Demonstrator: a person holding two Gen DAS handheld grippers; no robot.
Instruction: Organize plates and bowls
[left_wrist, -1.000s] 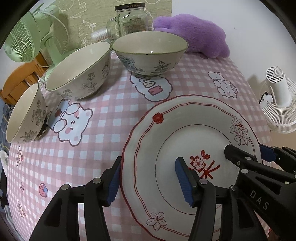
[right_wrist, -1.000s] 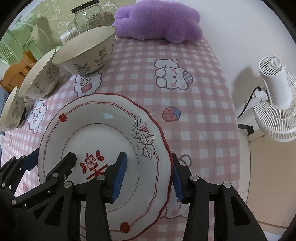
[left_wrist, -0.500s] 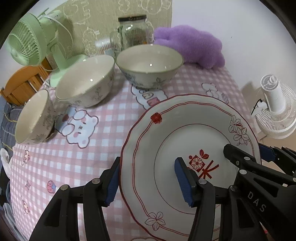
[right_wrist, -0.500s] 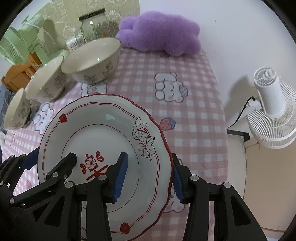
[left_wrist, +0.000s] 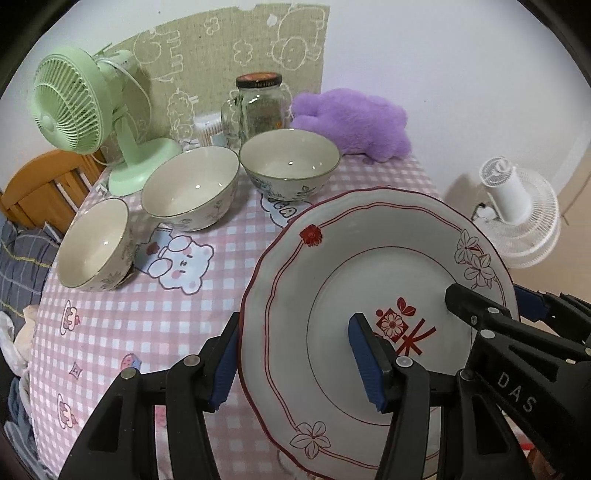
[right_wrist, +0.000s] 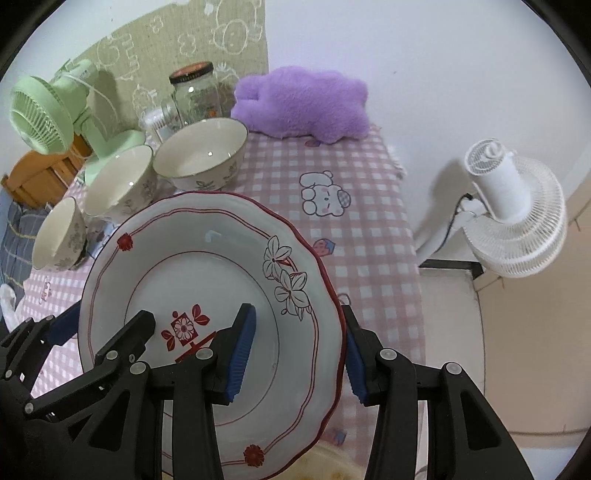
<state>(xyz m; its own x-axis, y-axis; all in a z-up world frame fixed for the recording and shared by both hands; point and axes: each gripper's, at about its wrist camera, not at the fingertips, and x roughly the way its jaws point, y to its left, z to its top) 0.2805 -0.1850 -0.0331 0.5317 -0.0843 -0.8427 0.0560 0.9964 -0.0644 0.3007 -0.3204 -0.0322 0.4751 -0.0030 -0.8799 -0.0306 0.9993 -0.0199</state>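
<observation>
Two grips: left hand-held gripper (left_wrist: 299, 354) and right hand-held gripper (right_wrist: 297, 349) each clamp opposite rims of the plate (left_wrist: 369, 295), sharing its weight.
Plate: held tilted above the bench (left_wrist: 110, 332), clear of the cloth.
Bowls: three (left_wrist: 94, 245) (left_wrist: 190, 186) (left_wrist: 290, 162) stand in a row beyond, likely the stacking spot.
Far edge: fan (left_wrist: 70, 107), jar (left_wrist: 260, 105), purple plush (left_wrist: 354, 123) crowd the back.

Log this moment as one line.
left hand-held gripper: grips white red-rimmed ceramic plate | right hand-held gripper: grips opposite rim | plate: above table
</observation>
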